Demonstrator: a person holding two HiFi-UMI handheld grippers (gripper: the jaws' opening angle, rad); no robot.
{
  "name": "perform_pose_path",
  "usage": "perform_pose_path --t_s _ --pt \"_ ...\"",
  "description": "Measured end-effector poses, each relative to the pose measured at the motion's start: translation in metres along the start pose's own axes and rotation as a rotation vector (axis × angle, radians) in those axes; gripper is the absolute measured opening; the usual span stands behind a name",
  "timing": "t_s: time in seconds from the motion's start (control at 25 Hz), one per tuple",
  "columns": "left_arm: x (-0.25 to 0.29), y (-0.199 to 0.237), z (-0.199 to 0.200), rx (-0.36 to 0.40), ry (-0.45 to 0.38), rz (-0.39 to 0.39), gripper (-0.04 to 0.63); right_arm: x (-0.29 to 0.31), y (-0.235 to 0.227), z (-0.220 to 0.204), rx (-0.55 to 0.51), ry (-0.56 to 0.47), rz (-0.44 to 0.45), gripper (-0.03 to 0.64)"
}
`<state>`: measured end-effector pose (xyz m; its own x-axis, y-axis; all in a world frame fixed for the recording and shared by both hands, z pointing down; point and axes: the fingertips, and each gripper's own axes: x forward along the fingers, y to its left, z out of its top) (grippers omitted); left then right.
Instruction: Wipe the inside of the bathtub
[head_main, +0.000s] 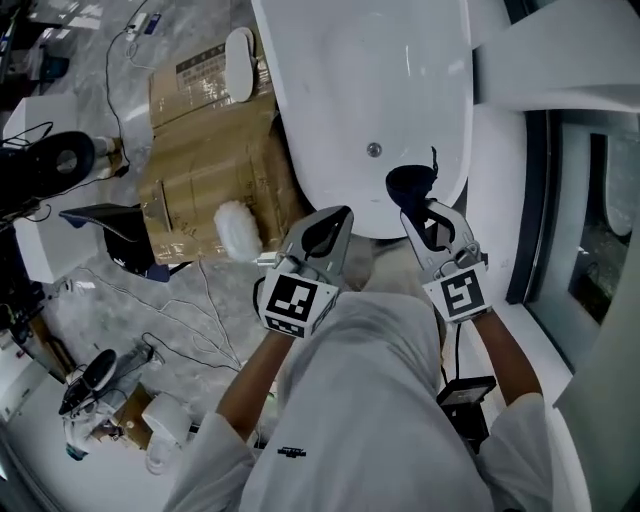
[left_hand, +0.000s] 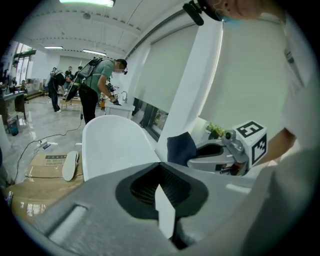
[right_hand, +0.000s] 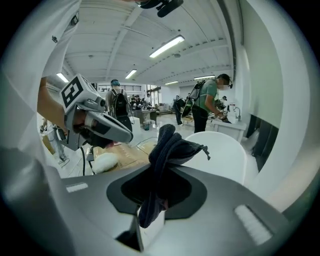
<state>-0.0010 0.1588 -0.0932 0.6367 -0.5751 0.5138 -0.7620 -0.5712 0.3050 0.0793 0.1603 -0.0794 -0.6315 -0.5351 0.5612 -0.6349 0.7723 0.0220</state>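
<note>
Just before the near end of the white oval bathtub (head_main: 300, 130), the left gripper (head_main: 338, 218) has its jaws pressed together with nothing between them. Beside it, the right gripper (head_main: 420, 212) pinches a crumpled dark blue cloth (head_main: 408, 184), held above the tub's near end.

Open-plan test hall or lab, not a home. A freestanding bathtub (head_main: 370, 100) sits as a mock-up on a marble-look floor (head_main: 100, 300), with flattened cardboard (head_main: 200, 160) and loose cables (head_main: 205, 305) beside it. Strip lights (right_hand: 167, 46) on an exposed ceiling. Other people with backpack rigs (left_hand: 97, 82) work at stations in the background.
</note>
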Motion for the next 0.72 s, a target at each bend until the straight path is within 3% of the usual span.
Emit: perform_pose_path --t_s 0.12,0.28,0.48,0.72 --pt "0.019 0.004 -0.006 -0.041 0.002 0.06 -0.002 0.011 -0.02 -0.016 -0.015 0.016 0.039 0.066" --pt "0.046 0.016 -0.025 -0.041 0.03 0.104 -0.002 0.038 -0.034 -0.036 0.0 0.016 0.08 0.066" --pt "0.085 0.031 -0.067 -0.066 0.066 0.121 -0.002 0.076 -0.044 -0.08 0.004 0.071 0.112 0.066" --pt "0.123 0.06 -0.119 -0.036 0.097 0.136 -0.002 0.134 -0.05 -0.14 -0.002 0.095 0.116 0.066"
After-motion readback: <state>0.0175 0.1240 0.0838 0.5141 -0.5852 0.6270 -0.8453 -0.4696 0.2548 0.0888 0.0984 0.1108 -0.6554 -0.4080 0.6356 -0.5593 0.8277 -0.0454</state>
